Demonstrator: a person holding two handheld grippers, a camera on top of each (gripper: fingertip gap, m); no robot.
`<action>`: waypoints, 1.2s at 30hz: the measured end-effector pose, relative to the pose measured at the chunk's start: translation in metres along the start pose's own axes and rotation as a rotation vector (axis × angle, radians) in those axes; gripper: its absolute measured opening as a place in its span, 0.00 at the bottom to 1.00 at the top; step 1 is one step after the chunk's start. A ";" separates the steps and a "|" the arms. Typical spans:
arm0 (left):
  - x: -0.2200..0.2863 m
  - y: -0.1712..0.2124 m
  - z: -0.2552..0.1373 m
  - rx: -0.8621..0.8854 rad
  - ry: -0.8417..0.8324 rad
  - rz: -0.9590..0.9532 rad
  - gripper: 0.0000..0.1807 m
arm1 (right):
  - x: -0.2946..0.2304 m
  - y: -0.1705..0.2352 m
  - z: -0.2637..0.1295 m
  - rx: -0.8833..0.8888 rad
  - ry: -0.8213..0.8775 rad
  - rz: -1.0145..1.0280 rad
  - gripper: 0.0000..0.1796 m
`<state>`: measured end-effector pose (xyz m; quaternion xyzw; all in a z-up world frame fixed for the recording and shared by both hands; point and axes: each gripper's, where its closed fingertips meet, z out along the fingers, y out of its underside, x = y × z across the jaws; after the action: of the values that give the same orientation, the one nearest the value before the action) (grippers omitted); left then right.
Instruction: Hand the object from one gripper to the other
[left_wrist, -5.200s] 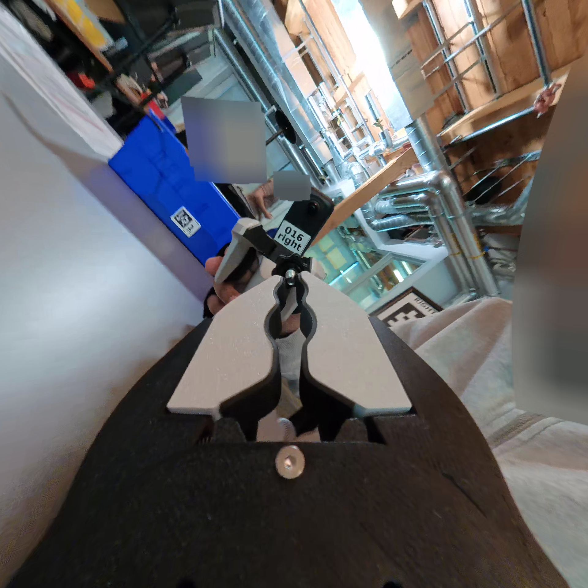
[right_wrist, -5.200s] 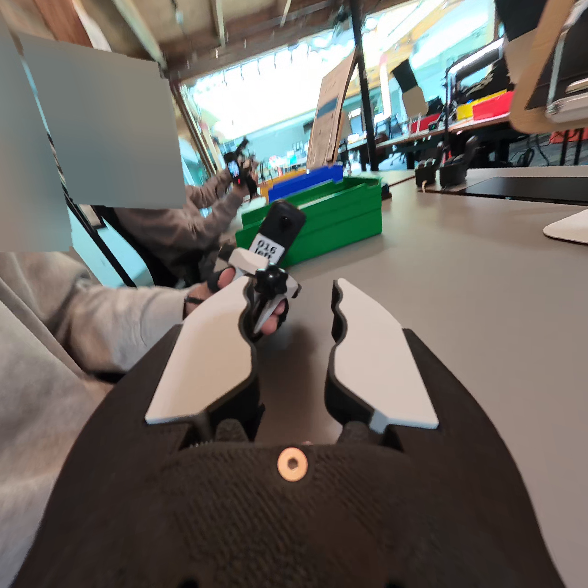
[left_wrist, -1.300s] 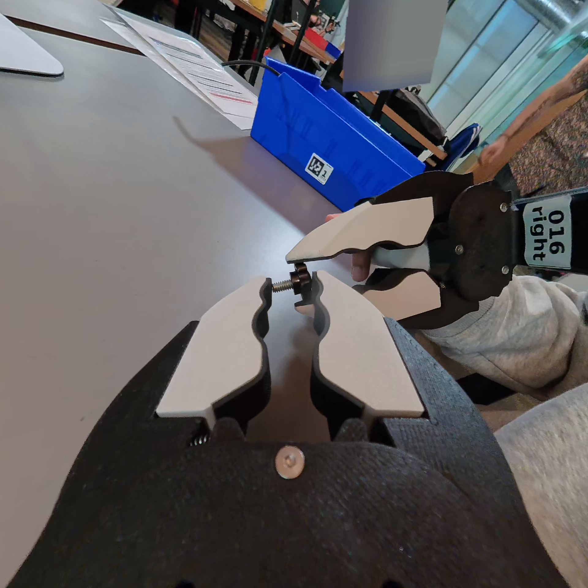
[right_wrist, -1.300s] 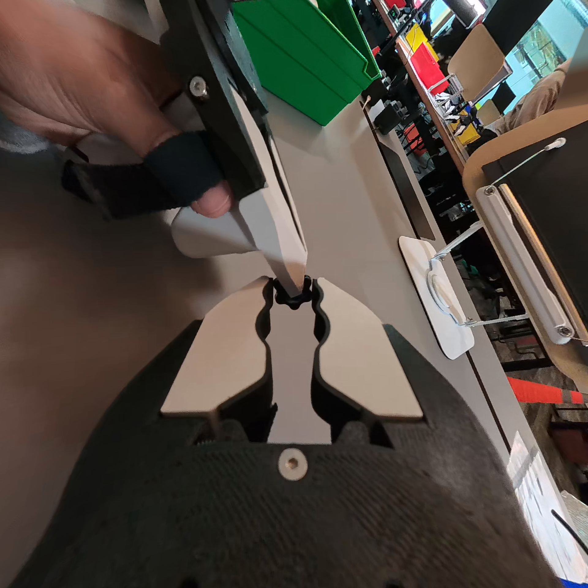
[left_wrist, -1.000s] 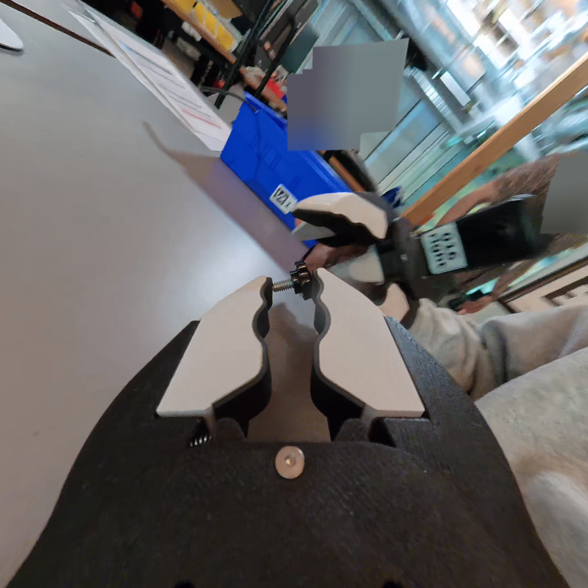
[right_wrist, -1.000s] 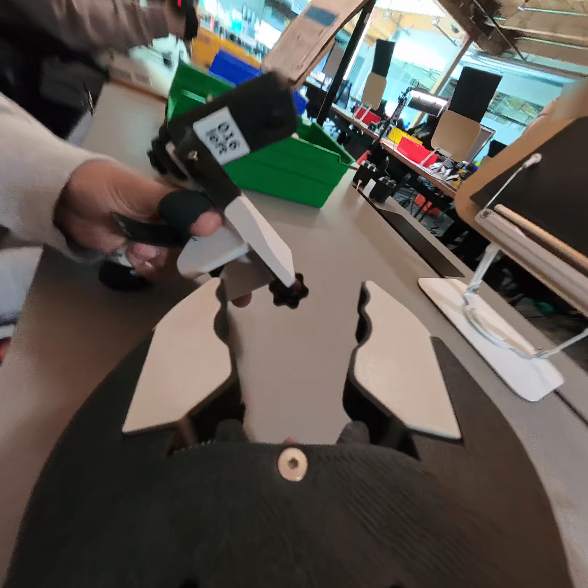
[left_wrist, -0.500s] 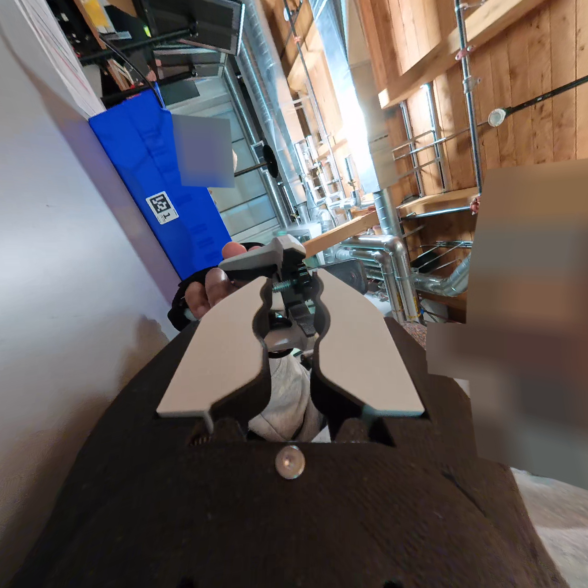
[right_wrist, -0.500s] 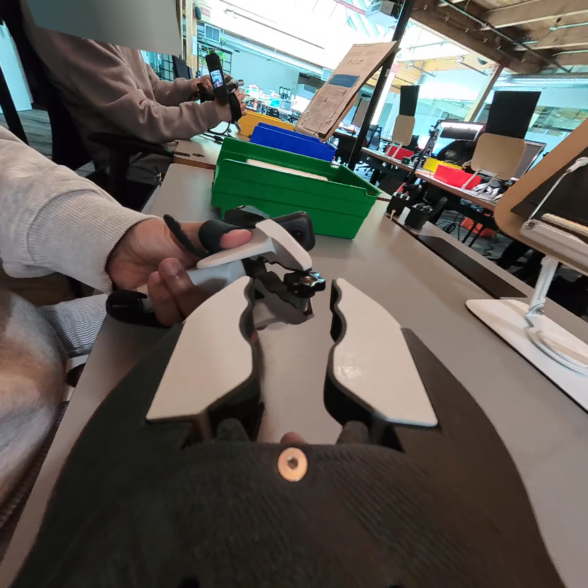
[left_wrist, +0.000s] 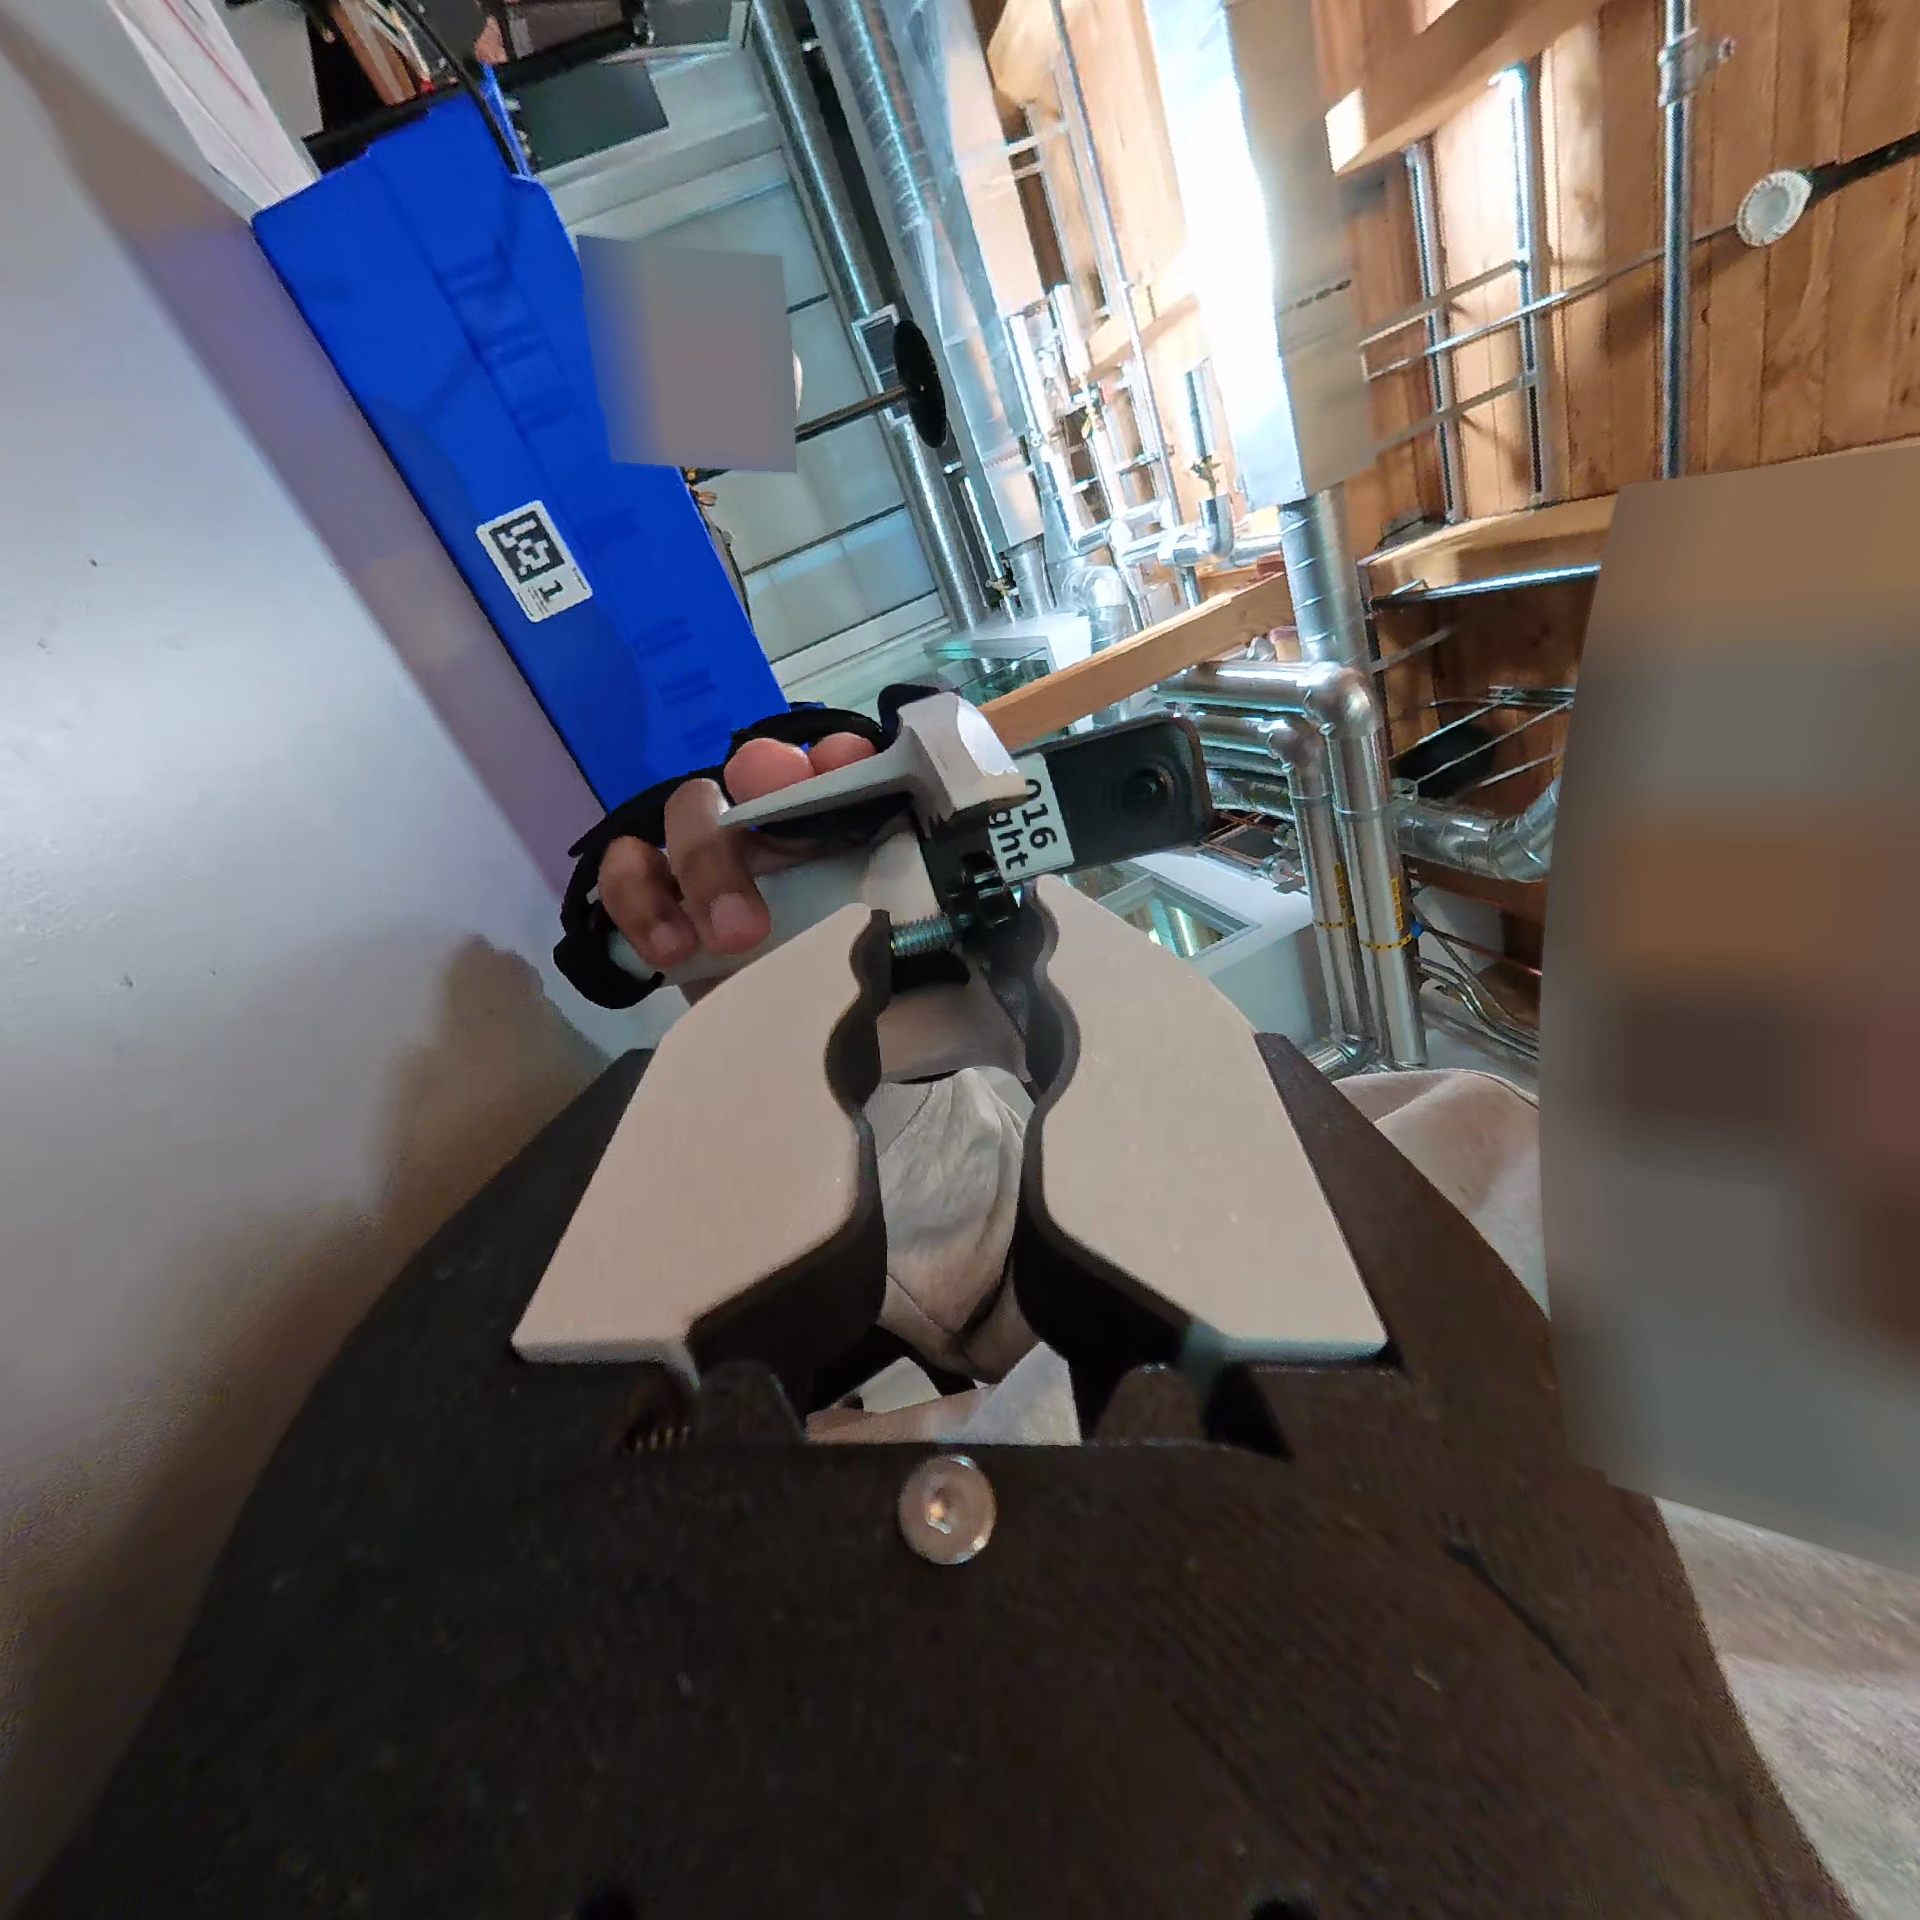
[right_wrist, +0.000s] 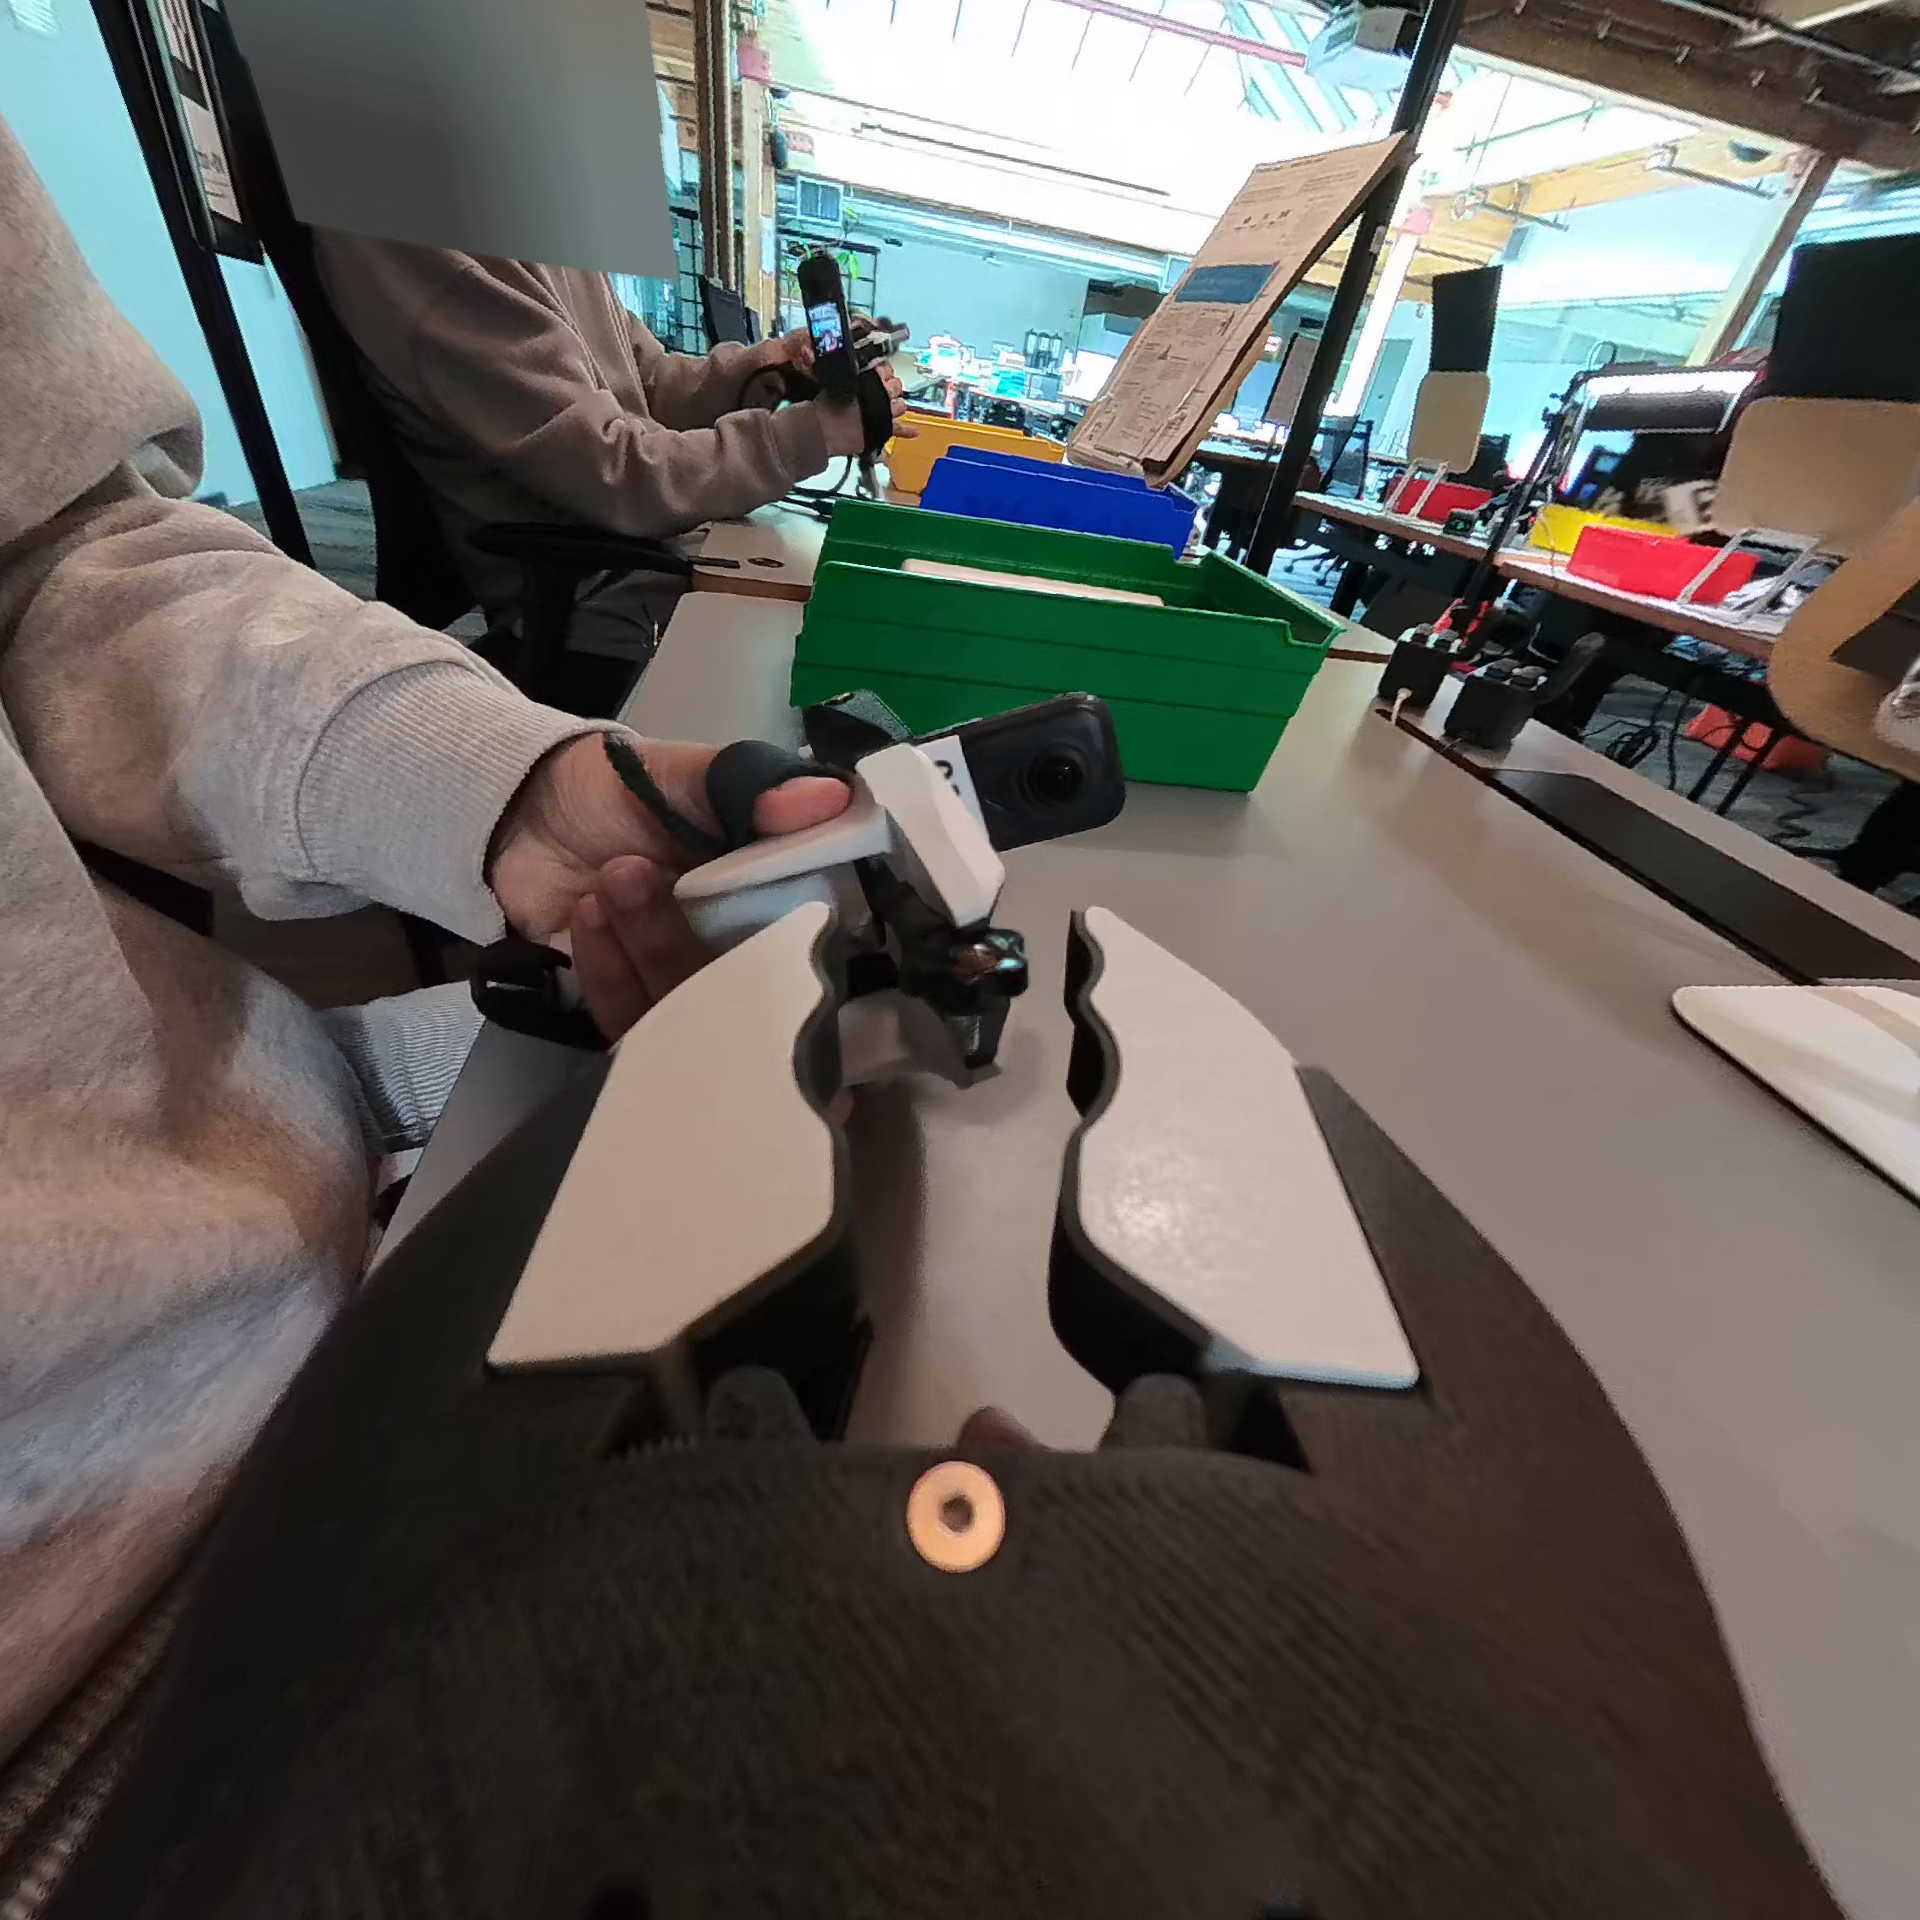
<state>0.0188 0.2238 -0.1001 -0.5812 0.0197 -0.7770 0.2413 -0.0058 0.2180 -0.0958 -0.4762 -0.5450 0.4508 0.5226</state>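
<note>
The object is a small screw with a black knob (left_wrist: 982, 912) and a bare threaded shaft. My left gripper (left_wrist: 956, 925) is shut on it, the screw lying crosswise between the fingertips. The right gripper faces it from just beyond, one of its white fingers (left_wrist: 821, 805) above the screw. In the right wrist view my right gripper (right_wrist: 951, 935) is open and empty. The knob (right_wrist: 992, 961) sits in the gap near its fingertips, held by the left gripper's fingers (right_wrist: 935, 831). I cannot tell whether the right fingers touch it.
Both grippers hover over a grey table (right_wrist: 1455, 987). A green bin (right_wrist: 1039, 665) stands behind them and a blue bin (left_wrist: 499, 416) on the other side. A white stand base (right_wrist: 1818, 1049) lies at the right. Another person (right_wrist: 540, 395) sits behind. The grippers are tip to tip, or close to it.
The right gripper, shut on the knob 1.3 s ago, opened and drew back. Both grippers then swung round to face each other. The left has kept hold of the screw throughout.
</note>
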 end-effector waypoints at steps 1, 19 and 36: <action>-0.002 0.000 -0.001 -0.003 -0.006 -0.007 0.13 | 0.000 0.001 0.000 -0.002 -0.006 0.011 0.23; -0.003 0.002 -0.001 0.006 0.000 -0.029 0.13 | 0.002 0.003 -0.002 -0.007 -0.040 0.113 0.13; 0.011 -0.012 -0.009 -0.039 -0.244 0.688 0.10 | 0.011 -0.014 -0.012 0.095 -0.061 0.408 0.13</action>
<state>0.0039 0.2275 -0.0894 -0.6336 0.1999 -0.5746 0.4778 0.0052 0.2270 -0.0801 -0.5374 -0.4311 0.5866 0.4258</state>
